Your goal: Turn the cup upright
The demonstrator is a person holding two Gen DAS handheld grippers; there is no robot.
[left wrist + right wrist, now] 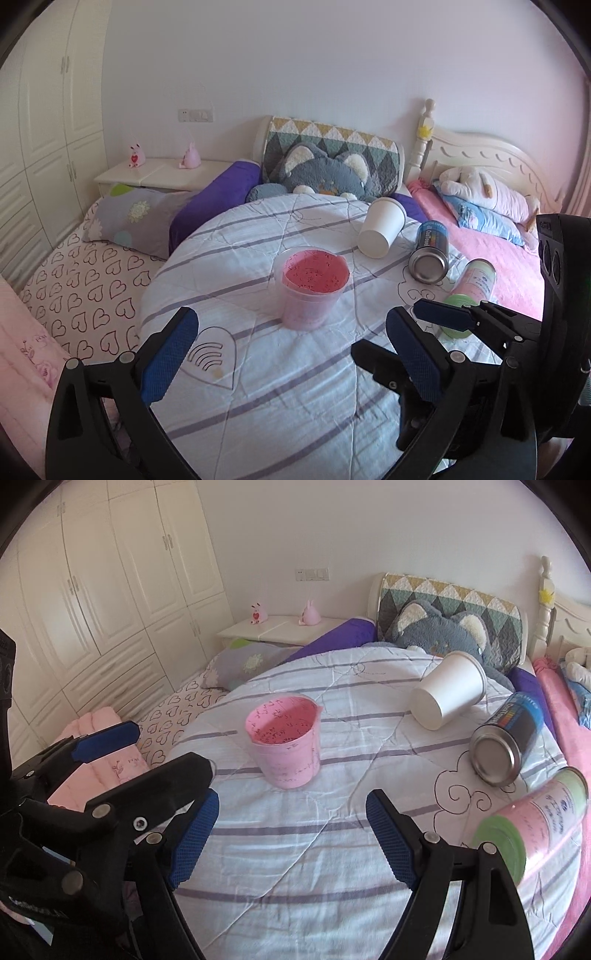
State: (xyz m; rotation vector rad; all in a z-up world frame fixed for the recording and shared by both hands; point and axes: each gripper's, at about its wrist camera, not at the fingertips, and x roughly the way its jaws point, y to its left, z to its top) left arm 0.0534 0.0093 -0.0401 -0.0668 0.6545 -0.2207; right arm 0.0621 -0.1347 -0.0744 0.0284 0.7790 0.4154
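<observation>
A pink cup stands upright on the striped quilt, mouth up; it also shows in the right wrist view. My left gripper is open and empty, a little short of the cup. My right gripper is open and empty, also just short of it. The right gripper's blue-padded fingers show at the right of the left wrist view. The left gripper's fingers show at the left of the right wrist view.
A white paper cup lies on its side behind the pink cup. A dark spray can and a pink-green can lie to the right. Pillows and a grey plush sit at the headboard. A wardrobe stands left.
</observation>
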